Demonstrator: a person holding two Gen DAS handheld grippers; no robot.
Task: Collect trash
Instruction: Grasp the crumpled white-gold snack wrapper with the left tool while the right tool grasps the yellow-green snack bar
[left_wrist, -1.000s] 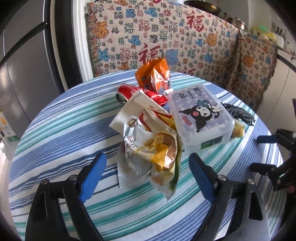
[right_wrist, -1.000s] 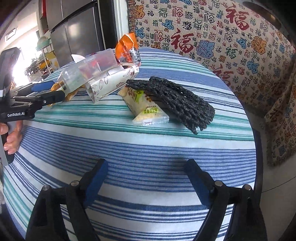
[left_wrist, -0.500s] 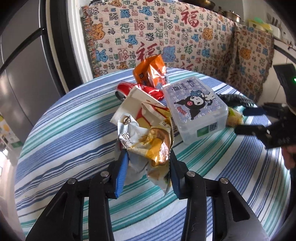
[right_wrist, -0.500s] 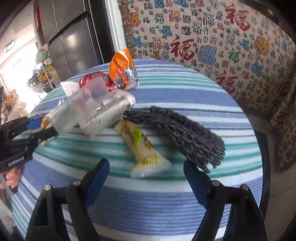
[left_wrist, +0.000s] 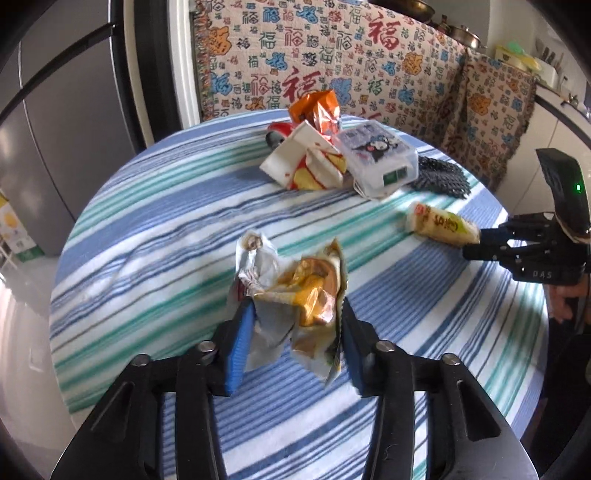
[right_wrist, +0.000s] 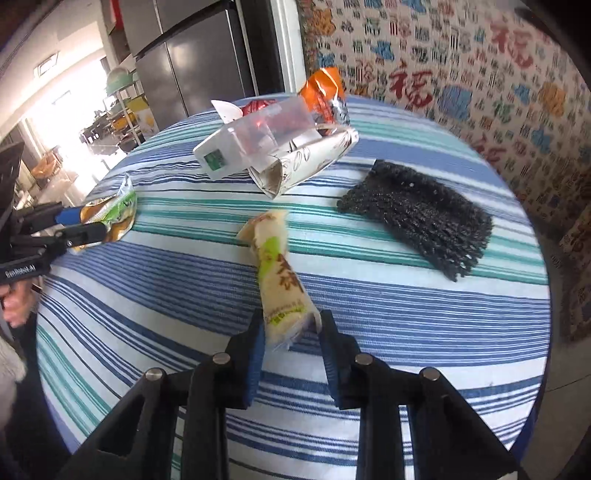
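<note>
Both grippers loaded; no bin or bag visible in either view, so drop-off direction is unknown.

Left gripper (left_wrist: 295, 332): jaws about half open and just re-widened slightly, blue pads pressing both flanks of a crumpled foil wrapper (left_wrist: 295, 295). The wad stands up from the jaws toward 12 o'clock, apparently lifted off the striped tablecloth (left_wrist: 147, 229). No real long axis, just a loose ball with flaps hanging toward 6 o'clock. I judge the grip adequate, though the bundle is springy.

Right gripper (right_wrist: 291, 332): jaws just closed down narrow, pinching the near sealed end of a long yellow-green snack packet (right_wrist: 275, 273). Its long axis runs from the jaws toward 11–12 o'clock, nearly in line with the fingers, with the far end apparently resting on the cloth. Held by one tip only, so it will likely droop or swing when raised.

Remaining heap lies at 12 o'clock from both hands: orange snack bag (left_wrist: 316, 110), red can (left_wrist: 275, 133), white-and-red paper wrapper (left_wrist: 306, 162), cartoon-printed plastic box (left_wrist: 376, 158). Black knitted mat (right_wrist: 421, 214) sits at 1 o'clock of the right hand; probably not trash.

In the left view the heap is dead ahead, so the left hand looks nearer to the paper wrapper; the right is nearer to the box end.
</note>
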